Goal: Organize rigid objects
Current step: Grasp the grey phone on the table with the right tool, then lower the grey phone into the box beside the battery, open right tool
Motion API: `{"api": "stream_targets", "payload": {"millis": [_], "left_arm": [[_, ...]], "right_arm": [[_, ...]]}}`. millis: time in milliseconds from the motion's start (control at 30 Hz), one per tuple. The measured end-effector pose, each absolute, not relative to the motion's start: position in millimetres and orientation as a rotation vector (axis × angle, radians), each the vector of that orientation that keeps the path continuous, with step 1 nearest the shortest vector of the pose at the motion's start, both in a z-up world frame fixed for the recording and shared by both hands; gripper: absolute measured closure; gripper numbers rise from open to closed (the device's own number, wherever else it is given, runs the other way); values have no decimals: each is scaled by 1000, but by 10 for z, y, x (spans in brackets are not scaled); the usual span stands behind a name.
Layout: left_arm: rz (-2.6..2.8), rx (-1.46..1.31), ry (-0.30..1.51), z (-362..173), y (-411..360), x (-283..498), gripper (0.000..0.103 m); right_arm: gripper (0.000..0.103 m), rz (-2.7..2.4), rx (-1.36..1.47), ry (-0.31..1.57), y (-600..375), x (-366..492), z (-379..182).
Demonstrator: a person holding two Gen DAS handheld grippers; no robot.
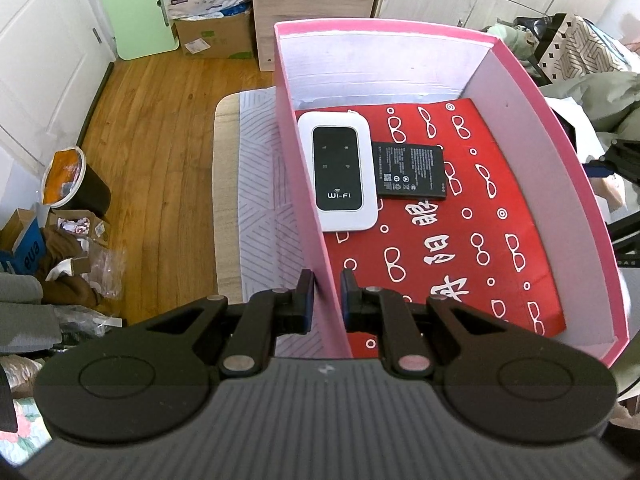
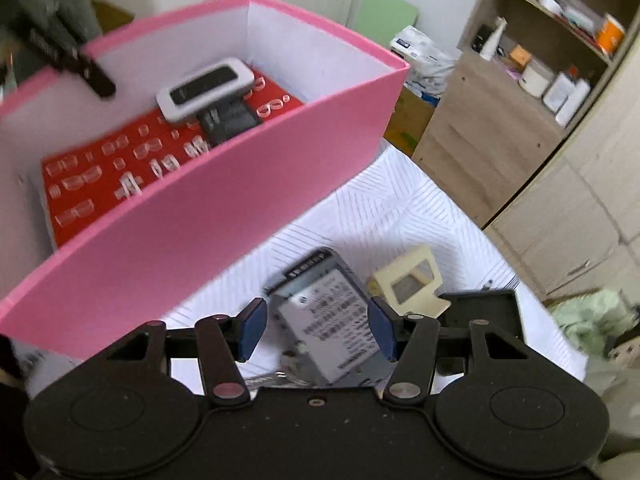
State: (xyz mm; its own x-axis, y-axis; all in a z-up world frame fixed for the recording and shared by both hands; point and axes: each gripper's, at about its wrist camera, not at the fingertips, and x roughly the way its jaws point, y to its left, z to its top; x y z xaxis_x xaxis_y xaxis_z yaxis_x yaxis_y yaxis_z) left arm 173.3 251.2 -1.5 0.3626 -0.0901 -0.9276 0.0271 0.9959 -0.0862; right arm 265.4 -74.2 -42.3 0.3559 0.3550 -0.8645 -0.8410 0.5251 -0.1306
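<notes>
Left tool (image 1: 327, 294), tilted steeply down, clamps the pink box (image 1: 304, 184) wall; right tool (image 2: 316, 330) spread around, seemingly untouching, grey device (image 2: 324, 312).

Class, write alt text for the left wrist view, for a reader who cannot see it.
The left gripper is clamped shut on the near wall of a tall pink cardboard box. Inside, on a red patterned liner, a white pocket Wi-Fi router lies beside a flat black battery.

Bright daylight, left view sharp, right view smeared, perhaps motion blur, fisheye bending at edges, soft shadows
</notes>
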Motion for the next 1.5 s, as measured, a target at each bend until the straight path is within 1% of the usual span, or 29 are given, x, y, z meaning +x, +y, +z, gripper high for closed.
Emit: {"api": "stream_targets", "payload": {"millis": [67,167,233,267,367,467,567,667,700,767,833,867,1000,1133,1267,1500], "left_arm": [[-74,-58,1197,-16,2508,1732,91],[-70,-63,1198,-18,2512,1737,91],[-66,-70,1199,-16,2519,1737,91],[-65,-72,1200,-14,2523,1737,91],[-60,-74,1202,-11,2522,1736,91],[-56,-77,1202,-15,2520,1737,91],[-55,-82,1203,-14,2531,1737,91],[-53,-82,1203,-12,2533,1733,91],[-54,-83,1203,-12,2534,1733,91],[-50,-83,1204,-13,2533,1732,91],[-49,-87,1204,-16,2538,1732,91],[-48,-89,1205,-17,2540,1729,91],[-48,-95,1204,-18,2545,1730,91],[-50,-91,1204,-18,2538,1733,91],[-51,-97,1203,-18,2538,1732,91],[-56,-89,1196,-16,2530,1720,91]], "right_arm": [[33,830,-668,888,-751,2672,-456],[31,820,-683,879,-794,2697,-479],[28,846,-681,882,-800,2708,-502],[25,863,-687,884,-793,2707,-523],[24,894,-713,905,-759,2697,-583],[24,929,-684,946,-764,2685,-582],[27,985,-617,991,-795,2681,-549],[27,976,-635,987,-751,2665,-594],[26,971,-649,984,-724,2660,-629],[26,982,-605,982,-717,2702,-655],[37,969,-558,992,-724,2745,-652],[38,958,-541,996,-729,2749,-634],[38,791,-450,1061,-743,2736,-561],[38,769,-391,1011,-780,2599,-375],[38,748,-390,961,-804,2508,-218],[38,673,-388,870,-914,2568,168]]}}
